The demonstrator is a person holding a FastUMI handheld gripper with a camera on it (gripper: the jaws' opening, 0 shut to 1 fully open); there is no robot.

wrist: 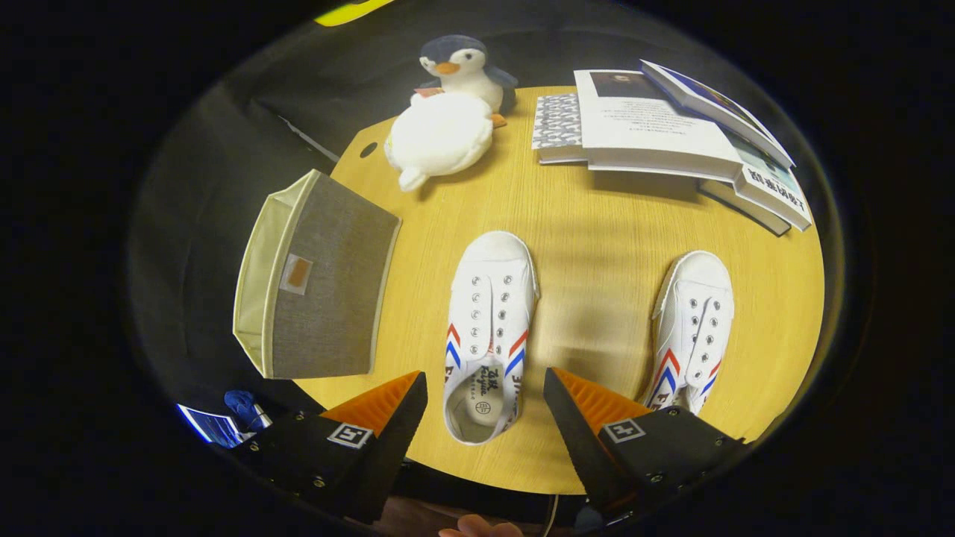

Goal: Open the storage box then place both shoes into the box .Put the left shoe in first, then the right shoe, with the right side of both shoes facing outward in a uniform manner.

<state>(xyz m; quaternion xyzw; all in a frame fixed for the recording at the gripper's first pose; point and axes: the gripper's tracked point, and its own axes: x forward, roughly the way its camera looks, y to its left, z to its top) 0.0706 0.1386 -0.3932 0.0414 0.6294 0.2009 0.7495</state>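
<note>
Two white canvas shoes with red and blue side stripes lie on a round wooden table [597, 224], toes pointing away from me. One shoe [489, 332] has its heel end between my fingers; the other shoe [692, 335] lies beyond and to the right of my right finger. My gripper [485, 395] is open, hovering above the table, and its fingers touch nothing. A grey fabric storage box [321, 280] with a cream lining sits to the left of the shoes at the table's edge, its open side turned leftward and its grey wall with a small tag facing me.
A plush penguin [461, 71] and a white plush toy [440, 134] rest at the far side of the table. A stack of books [671, 130] lies far right. Part of a hand [477, 528] shows below the gripper. Dark floor surrounds the table.
</note>
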